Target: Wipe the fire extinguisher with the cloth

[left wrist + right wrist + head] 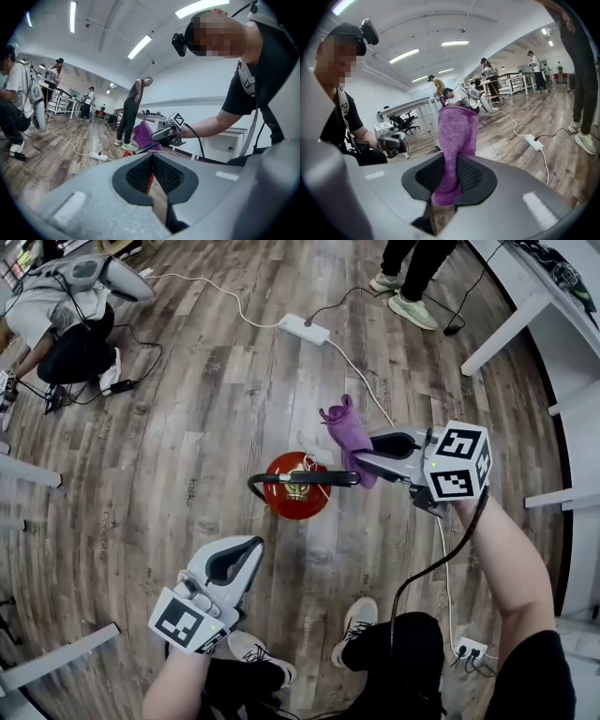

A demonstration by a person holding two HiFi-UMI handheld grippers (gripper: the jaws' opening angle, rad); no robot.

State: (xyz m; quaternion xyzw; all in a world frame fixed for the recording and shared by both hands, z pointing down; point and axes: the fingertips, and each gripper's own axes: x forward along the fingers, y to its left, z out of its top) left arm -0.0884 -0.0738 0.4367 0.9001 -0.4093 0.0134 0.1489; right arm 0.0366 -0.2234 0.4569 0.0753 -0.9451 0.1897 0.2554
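A red fire extinguisher (295,491) stands upright on the wood-plank floor (187,427) at the centre of the head view, its black handle (305,478) lying across its top. At its 2 o'clock the right hand-held gripper (364,461) is clenched on a purple knitted cloth (343,431). The right gripper view shows the cloth (457,140) pinched between the two ribbed pads (474,174) and rising in a loose column above them. The cloth's lower edge hangs right by the end of the handle; whether they touch cannot be told from these angles. The left hand-held gripper (251,547) hangs at the extinguisher's 7 o'clock, apart from it, pointing toward the red body. Its own view shows the jaws pressed together on nothing, with a sliver of red visible just past them. That view also catches the right hand-held gripper (161,136) with the cloth (143,135) at 12 o'clock above the jaws. A white power strip (305,329) lies on the floor at the extinguisher's 12 o'clock, and a white cable (361,381) runs from it past the cloth. A standing person's pale shoes (411,308) show at 1 o'clock, and a crouching person (66,329) is at 10 o'clock. A white tabletop (553,315) borders the scene at 2 o'clock.
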